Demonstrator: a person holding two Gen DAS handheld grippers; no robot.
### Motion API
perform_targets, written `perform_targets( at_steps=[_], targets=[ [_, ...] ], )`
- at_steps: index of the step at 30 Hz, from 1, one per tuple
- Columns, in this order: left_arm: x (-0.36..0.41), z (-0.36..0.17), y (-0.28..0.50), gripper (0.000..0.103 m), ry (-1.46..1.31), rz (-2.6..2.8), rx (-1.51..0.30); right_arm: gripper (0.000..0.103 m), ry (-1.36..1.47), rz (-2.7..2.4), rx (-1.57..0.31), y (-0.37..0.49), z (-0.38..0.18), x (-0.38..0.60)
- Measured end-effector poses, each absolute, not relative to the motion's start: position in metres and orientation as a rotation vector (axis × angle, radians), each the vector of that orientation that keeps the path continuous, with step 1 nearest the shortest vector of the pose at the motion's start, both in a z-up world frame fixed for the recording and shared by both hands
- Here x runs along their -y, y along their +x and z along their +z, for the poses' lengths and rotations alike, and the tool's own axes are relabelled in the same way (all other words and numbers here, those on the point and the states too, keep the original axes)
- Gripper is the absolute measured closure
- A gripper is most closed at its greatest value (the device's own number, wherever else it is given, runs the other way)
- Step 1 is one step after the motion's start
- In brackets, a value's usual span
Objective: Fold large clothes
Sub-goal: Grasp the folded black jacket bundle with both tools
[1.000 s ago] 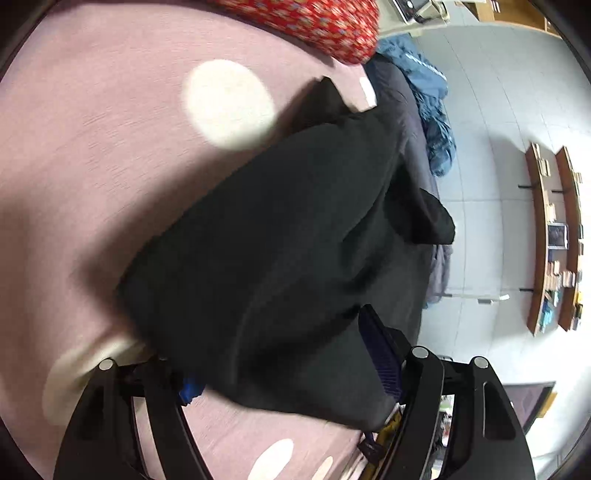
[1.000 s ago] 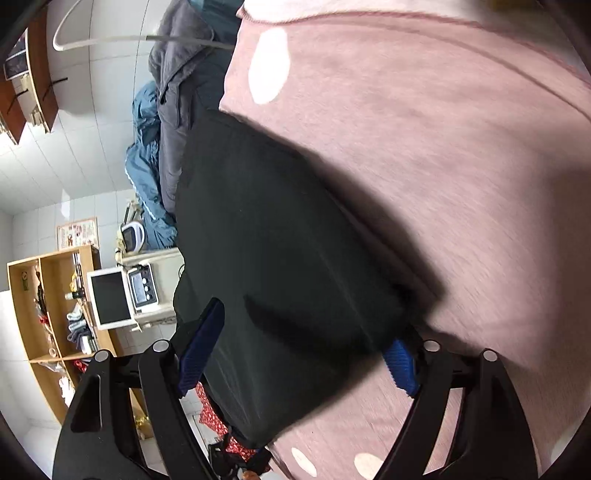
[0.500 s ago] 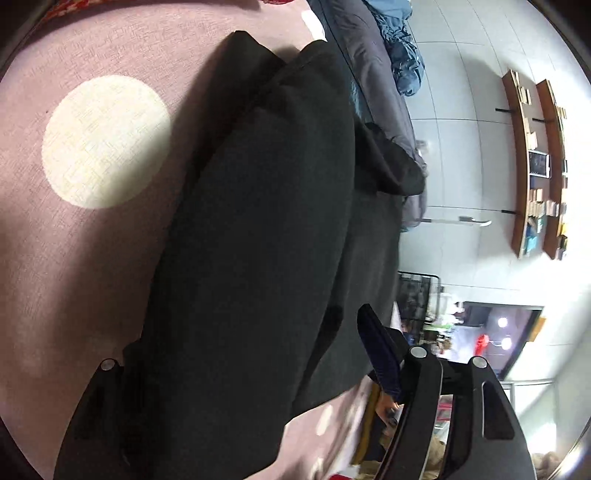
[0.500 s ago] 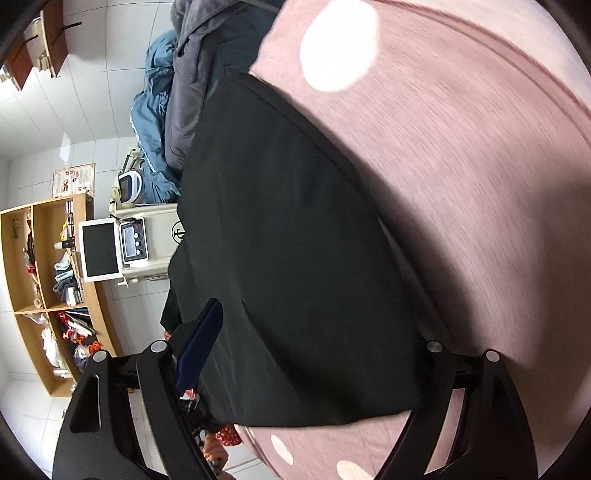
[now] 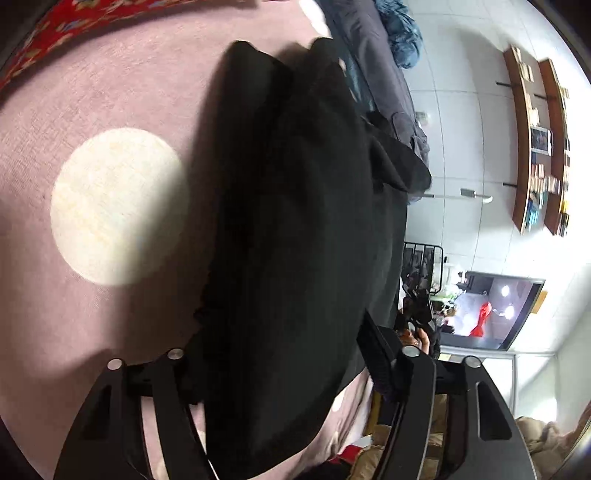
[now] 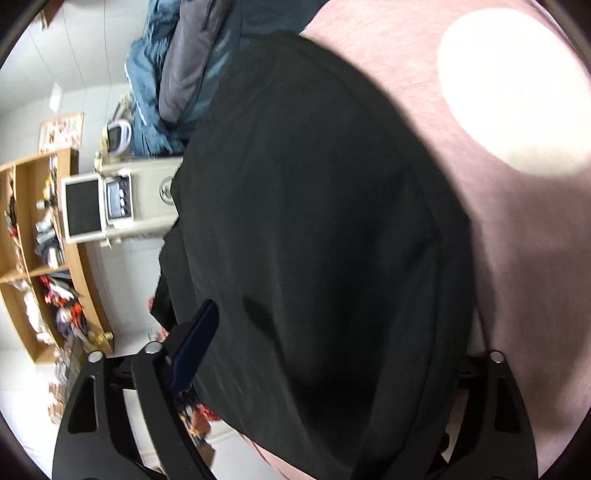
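A black garment (image 5: 295, 221) lies folded in a thick bundle on a pink bedspread (image 5: 74, 92) with cream dots. In the left wrist view my left gripper (image 5: 280, 343) straddles its near end, jaws closing. The right pad (image 5: 376, 354) sits beside the cloth, and the left finger is hidden under the fabric. In the right wrist view the same garment (image 6: 314, 184) fills the gap of my right gripper (image 6: 340, 332), whose jaws are opening. Its left pad (image 6: 195, 347) stands at the cloth's edge, and the cloth covers the right one.
Grey and blue clothes (image 5: 384, 74) are heaped past the garment's far end, also seen as a pile (image 6: 177, 74). A red patterned fabric (image 5: 55, 33) borders the bedspread. Wooden shelves (image 6: 37, 240) and a white machine (image 6: 96, 206) stand on the tiled floor beyond the bed edge.
Both grippers have swung round and moved in closer along the garment, which now fills more of each view. The left jaws have narrowed; the right jaws have widened.
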State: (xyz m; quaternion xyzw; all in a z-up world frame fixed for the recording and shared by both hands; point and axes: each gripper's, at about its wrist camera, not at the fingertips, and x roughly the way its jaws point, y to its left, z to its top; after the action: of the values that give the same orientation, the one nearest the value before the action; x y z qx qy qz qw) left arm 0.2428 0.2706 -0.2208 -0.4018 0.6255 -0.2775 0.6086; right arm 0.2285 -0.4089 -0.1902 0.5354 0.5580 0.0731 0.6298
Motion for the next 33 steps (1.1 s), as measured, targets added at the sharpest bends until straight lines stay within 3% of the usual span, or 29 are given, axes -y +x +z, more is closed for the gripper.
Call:
perform_targets(
  at_steps=[12, 15, 17, 21, 24, 33],
  targets=[
    [-0.222, -0.231, 0.311, 0.038, -0.962, -0.569, -1.39, 0.017, 1.085, 0.134, -1.291, 0.238, -0.185, 0.39],
    [-0.2, -0.219, 0.311, 0.043, -0.855, -0.516, -1.378, 0.045, 0.985, 0.08, -1.322, 0.234, -0.182, 0.389],
    [-0.199, -0.216, 0.308, 0.055, -0.835, -0.463, -1.378, 0.082, 1.061, 0.119, -1.323, 0.231, -0.185, 0.387],
    [-0.191, -0.201, 0.302, 0.075, -0.788, -0.428, -1.354, 0.091, 0.999, 0.063, -1.323, 0.234, -0.17, 0.37],
    [-0.187, -0.182, 0.296, 0.082, -0.759, -0.421, -1.32, 0.094, 0.935, 0.055, -1.311, 0.235, -0.15, 0.356],
    [-0.15, -0.092, 0.284, 0.087, -0.713, -0.561, -1.194, 0.096, 0.864, 0.177, -1.196, 0.24, -0.042, 0.345]
  ],
)
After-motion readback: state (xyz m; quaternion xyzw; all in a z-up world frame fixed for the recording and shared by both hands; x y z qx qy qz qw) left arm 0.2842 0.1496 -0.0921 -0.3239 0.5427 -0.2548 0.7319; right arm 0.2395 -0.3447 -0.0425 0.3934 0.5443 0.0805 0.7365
